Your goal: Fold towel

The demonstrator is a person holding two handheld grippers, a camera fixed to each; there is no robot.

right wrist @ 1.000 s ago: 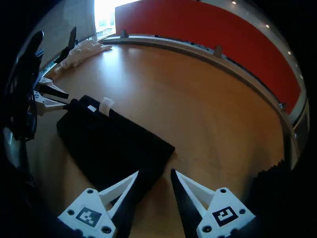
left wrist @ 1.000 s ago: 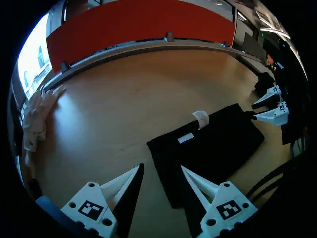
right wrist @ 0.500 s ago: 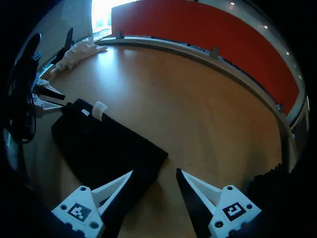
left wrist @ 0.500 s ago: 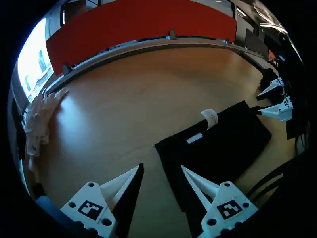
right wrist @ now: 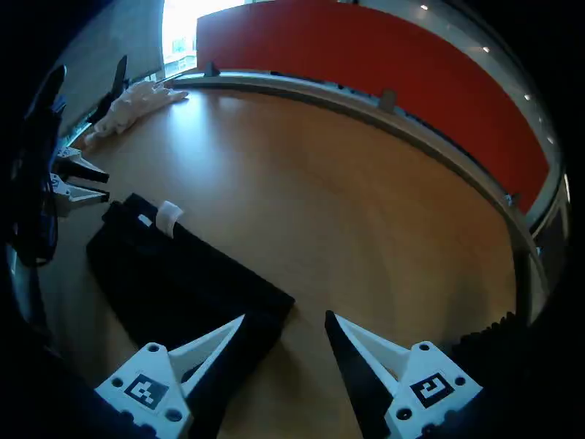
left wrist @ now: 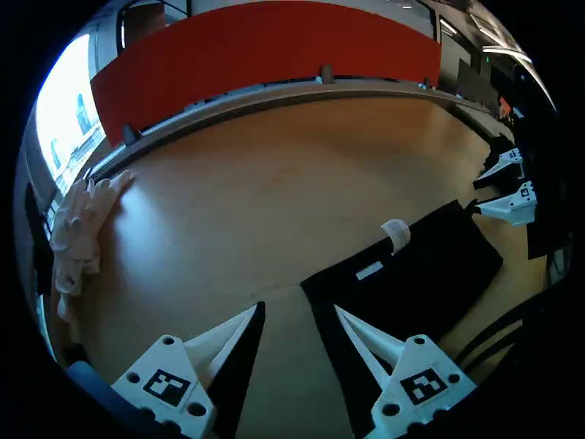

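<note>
On your far left, in the left gripper view, a pale crumpled cloth (left wrist: 79, 227) lies at the edge of the wooden table (left wrist: 248, 183), with a red partition (left wrist: 270, 51) standing along the far side. Your left gripper (left wrist: 296, 311) sits low at the bottom of that view, its fingers spread apart and holding nothing, with bare table showing between them. Just right of that gap lies the black towel (left wrist: 420, 274), folded flat on the table. One corner of it points toward you, and its near edge passes under the gripper's right finger; you cannot tell whether they touch. A rolled white tag (left wrist: 397, 234) sticks up from the towel's far edge. At the towel's far right corner is your right gripper (left wrist: 504, 192), tips aimed at the cloth. In the right gripper view its fingers are likewise released and gripping nothing, the left one overlapping the towel's near corner and the right one over bare wood.
</note>
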